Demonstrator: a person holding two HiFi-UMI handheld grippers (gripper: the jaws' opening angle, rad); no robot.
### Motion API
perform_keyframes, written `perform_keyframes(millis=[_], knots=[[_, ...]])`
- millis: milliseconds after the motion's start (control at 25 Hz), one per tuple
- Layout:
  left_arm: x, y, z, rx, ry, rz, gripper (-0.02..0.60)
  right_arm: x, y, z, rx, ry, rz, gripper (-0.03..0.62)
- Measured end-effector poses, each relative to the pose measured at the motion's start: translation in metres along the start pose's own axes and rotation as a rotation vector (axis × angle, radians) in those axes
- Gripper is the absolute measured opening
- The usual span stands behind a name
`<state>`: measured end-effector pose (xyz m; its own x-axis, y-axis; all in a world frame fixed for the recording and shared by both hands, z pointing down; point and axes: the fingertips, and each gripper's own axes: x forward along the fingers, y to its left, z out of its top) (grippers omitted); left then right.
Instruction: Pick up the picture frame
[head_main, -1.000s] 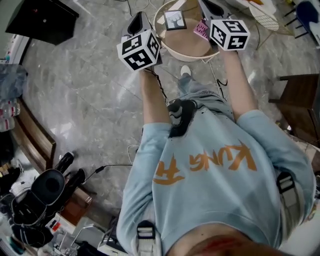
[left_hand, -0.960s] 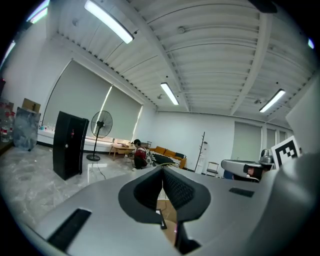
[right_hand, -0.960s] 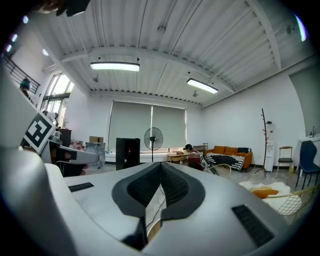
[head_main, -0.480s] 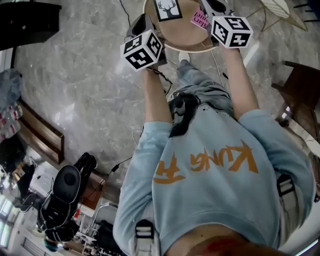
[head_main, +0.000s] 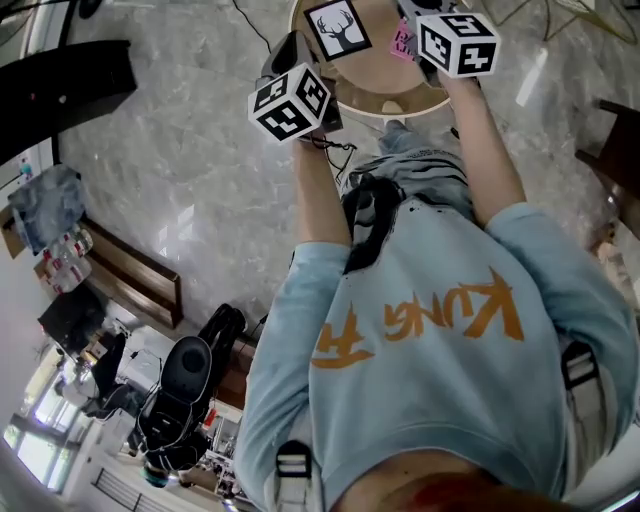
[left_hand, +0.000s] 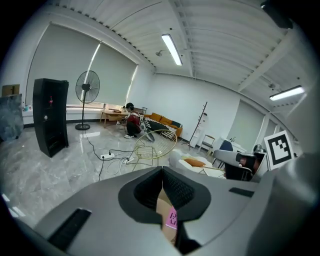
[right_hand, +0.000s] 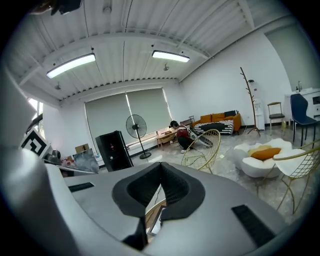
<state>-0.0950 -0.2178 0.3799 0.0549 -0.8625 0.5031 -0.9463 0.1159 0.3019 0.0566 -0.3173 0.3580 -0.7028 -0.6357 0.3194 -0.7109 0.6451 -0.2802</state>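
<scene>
Our left gripper (left_hand: 162, 172) and right gripper (right_hand: 161, 172) are both clenched on nothing, held above the near side of the round table (head_main: 390, 105). The picture frame (head_main: 338, 28) sits on that table between them, a pink card (head_main: 402, 42) to its right.

The picture frame (head_main: 337, 28) shows a black stag's head on white. The card (head_main: 403, 42) is pink, the round surface (head_main: 385, 90) tan.
</scene>
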Motion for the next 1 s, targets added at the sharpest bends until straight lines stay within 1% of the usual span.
perform_keyframes(millis=[80, 240, 400, 480, 600, 760, 840, 1000], knots=[[0.004, 0.001, 0.003, -0.024, 0.010, -0.006, 0.020, 0.006, -0.003, -0.002, 0.025, 0.012, 0.006, -0.003], [0.009, 0.012, 0.006, -0.038, 0.032, 0.011, 0.020, 0.023, 0.000, -0.004, 0.051, 0.035, 0.032, -0.003], [0.018, 0.034, -0.010, -0.070, 0.084, 0.029, 0.020, 0.039, 0.010, -0.023, 0.063, 0.078, 0.044, -0.003], [0.028, 0.043, -0.019, -0.086, 0.111, 0.022, 0.020, 0.047, 0.006, -0.034, 0.072, 0.102, 0.027, -0.003], [0.047, 0.051, -0.029, -0.091, 0.148, 0.005, 0.020, 0.055, -0.012, -0.045, 0.097, 0.123, -0.026, -0.003], [0.073, 0.067, -0.047, -0.103, 0.204, 0.006, 0.020, 0.069, -0.031, -0.068, 0.140, 0.161, -0.088, -0.003], [0.081, 0.077, -0.061, -0.120, 0.242, 0.013, 0.020, 0.073, -0.032, -0.086, 0.157, 0.195, -0.100, -0.002], [0.108, 0.102, -0.082, -0.139, 0.266, 0.028, 0.020, 0.102, -0.033, -0.119, 0.174, 0.228, -0.096, -0.003]])
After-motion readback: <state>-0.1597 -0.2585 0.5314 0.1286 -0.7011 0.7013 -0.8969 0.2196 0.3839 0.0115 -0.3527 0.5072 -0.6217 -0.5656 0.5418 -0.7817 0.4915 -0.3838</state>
